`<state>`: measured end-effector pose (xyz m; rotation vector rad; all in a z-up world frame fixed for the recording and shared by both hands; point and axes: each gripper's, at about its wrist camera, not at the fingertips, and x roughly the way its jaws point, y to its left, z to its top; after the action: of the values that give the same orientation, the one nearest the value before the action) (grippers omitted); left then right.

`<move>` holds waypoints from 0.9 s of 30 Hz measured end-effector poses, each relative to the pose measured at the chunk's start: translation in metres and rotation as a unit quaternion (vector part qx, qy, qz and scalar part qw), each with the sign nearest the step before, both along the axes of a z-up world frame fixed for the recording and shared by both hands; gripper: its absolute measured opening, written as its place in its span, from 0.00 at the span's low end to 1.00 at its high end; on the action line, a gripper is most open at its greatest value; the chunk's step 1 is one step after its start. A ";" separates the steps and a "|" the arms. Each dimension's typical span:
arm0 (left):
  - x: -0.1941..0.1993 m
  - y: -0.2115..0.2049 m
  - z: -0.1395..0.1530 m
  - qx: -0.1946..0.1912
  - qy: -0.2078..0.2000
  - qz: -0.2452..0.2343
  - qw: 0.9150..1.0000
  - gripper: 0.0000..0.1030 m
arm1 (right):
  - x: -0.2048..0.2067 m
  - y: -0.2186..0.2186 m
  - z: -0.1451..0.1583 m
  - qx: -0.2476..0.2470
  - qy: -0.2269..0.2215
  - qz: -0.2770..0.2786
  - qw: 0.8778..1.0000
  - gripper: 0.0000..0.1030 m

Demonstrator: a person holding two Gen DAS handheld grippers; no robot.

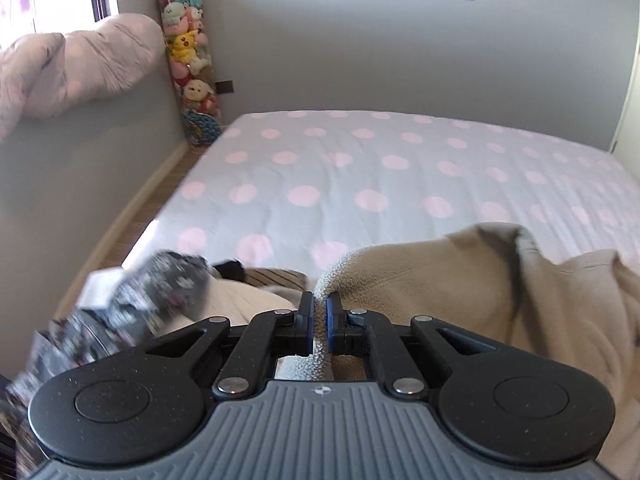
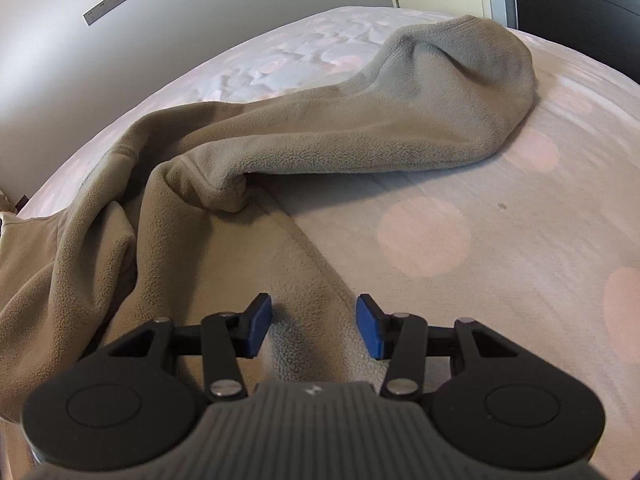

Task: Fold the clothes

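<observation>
Polka-dot bed sheet point(image 1: 360, 168) carries a tan fleece garment point(image 2: 280, 128), its sleeve stretching away rightward. Only the left view shows the left gripper point(image 1: 319, 312) pinching a fleece fold; the right gripper point(image 2: 314, 320) hovers wide apart, empty.

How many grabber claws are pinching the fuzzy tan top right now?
1. The left gripper is shut on an edge of the tan fleece top. The right gripper is open just above the fleece on the spotted bed, pinching nothing.
</observation>
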<state>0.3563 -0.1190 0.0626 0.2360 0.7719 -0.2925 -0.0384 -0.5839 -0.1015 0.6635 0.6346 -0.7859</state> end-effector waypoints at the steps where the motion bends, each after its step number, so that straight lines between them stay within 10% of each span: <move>1: 0.010 -0.003 -0.001 0.008 -0.001 0.004 1.000 0.04 | 0.001 0.000 -0.001 -0.001 -0.001 0.003 1.000 0.49; 10: 0.066 -0.023 -0.057 0.057 0.003 0.044 0.997 0.07 | 0.008 -0.007 -0.013 -0.004 -0.001 0.004 1.000 0.49; 15: 0.056 -0.031 -0.070 0.067 0.004 0.023 0.997 0.39 | 0.010 -0.013 -0.019 0.004 -0.001 -0.007 1.000 0.50; 19: 0.017 -0.037 -0.070 0.057 0.005 -0.025 0.998 0.42 | 0.009 -0.012 -0.017 0.005 -0.002 -0.008 1.000 0.50; 27: -0.082 -0.036 -0.119 -0.042 0.156 -0.113 0.980 0.46 | 0.002 -0.027 -0.016 0.082 0.013 0.016 0.996 0.52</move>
<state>0.2748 -0.1553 -0.0565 0.1993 1.0417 -0.5852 -0.0364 -0.6112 -0.1171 0.7925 0.7382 -0.7184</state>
